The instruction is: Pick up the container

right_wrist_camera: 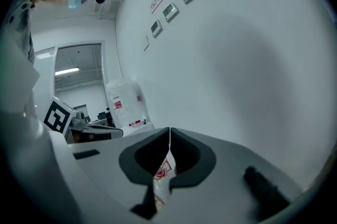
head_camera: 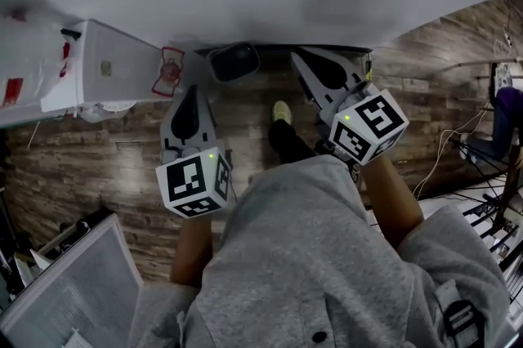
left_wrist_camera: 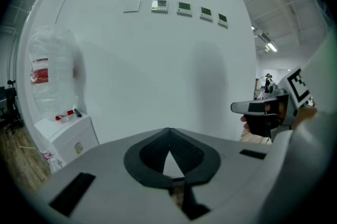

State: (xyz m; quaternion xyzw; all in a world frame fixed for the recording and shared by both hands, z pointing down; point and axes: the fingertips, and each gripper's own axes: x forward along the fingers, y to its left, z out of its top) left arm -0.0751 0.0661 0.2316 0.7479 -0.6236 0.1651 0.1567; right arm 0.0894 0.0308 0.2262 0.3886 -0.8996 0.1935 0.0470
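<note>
A dark, round-rimmed container [head_camera: 234, 61] stands on the wood floor at the foot of the white wall. Neither gripper view shows it. My left gripper [head_camera: 193, 91] is held up just left of and nearer than it, with its jaws shut and nothing between them. My right gripper [head_camera: 304, 60] points at the wall base just right of the container, and is also shut and empty. In the left gripper view the black pads [left_wrist_camera: 168, 133] meet at their tips. The right gripper's pads [right_wrist_camera: 169, 132] meet the same way.
A white cabinet [head_camera: 114, 64] stands at the left against the wall. It carries a clear plastic bag [left_wrist_camera: 50, 73] with a red label, and a red-printed bag [head_camera: 169, 73] hangs at its side. Chairs and cables [head_camera: 490, 134] lie far right. A grey panel [head_camera: 65, 289] sits low left.
</note>
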